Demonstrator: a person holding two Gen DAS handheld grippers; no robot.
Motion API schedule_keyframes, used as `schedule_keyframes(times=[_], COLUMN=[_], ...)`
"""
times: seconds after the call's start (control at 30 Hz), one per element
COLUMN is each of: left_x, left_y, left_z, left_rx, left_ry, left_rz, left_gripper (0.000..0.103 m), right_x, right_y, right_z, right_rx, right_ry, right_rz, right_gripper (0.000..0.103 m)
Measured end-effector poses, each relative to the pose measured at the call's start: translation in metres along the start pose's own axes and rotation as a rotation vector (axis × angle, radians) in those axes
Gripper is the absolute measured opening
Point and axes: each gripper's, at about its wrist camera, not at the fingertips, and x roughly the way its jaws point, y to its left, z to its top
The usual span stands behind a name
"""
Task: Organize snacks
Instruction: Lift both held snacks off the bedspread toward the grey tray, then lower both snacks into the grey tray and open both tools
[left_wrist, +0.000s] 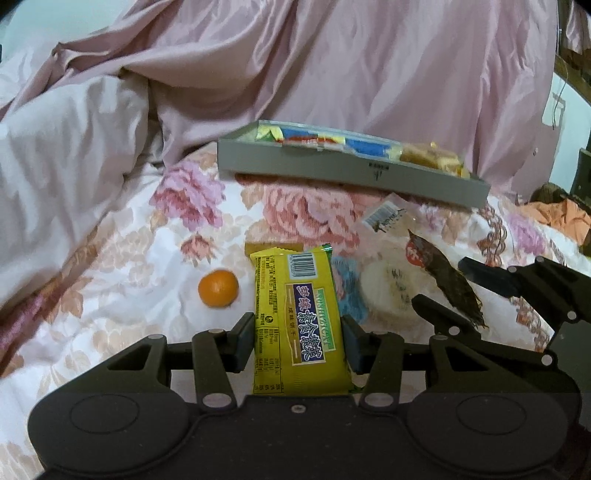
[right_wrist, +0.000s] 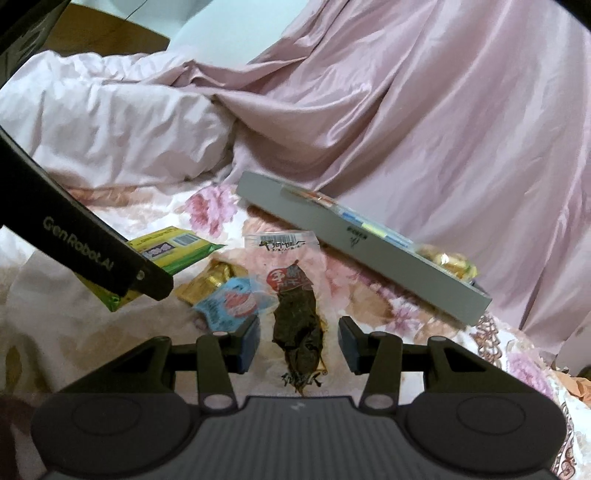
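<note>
Taking the gray tray (left_wrist: 354, 173) as your landmark, start at the far left: one small orange (left_wrist: 218, 288) sits alone on the floral bedspread (left_wrist: 110, 258), well in front of the tray's left end. Next, your left gripper (left_wrist: 300, 345) is clenched on the yellow cracker packet (left_wrist: 295, 317), pads pressing both long edges so it stands lengthwise toward the tray, likely so it can slide in beside the packets already lined up there. Behind it, still in front of the tray, lie one gold-wrapped snack (right_wrist: 210, 282) and one blue-wrapped snack (right_wrist: 232, 302), touching each other. Further right, your right gripper (right_wrist: 298, 345) hangs released, jaws spread either side of the clear packet of dark dried snack (right_wrist: 295, 314), which lies flat with its barcode end pointing at the tray; neither pad touches it, so this looks like a lined-up grasp not yet closed. Inside the tray, wrapped snacks run in a row along its length, too blurred to count. So five items remain outside it: one fruit, four packets.
</note>
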Motion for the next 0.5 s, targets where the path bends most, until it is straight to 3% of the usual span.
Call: schedule_keyframes(times=[0.5], left_x=[0.016], left_y=[-0.015], left_z=[0.091], left_rx=[-0.017], left_ry=[-0.171], left_rz=[-0.010], left_gripper=[0.051], right_x=[0.010], right_y=[-0.054], right_z=[0.022], right_rx=[0.099], right_ry=[-0.092], right_rz=[-0.107], right_gripper=[0.051])
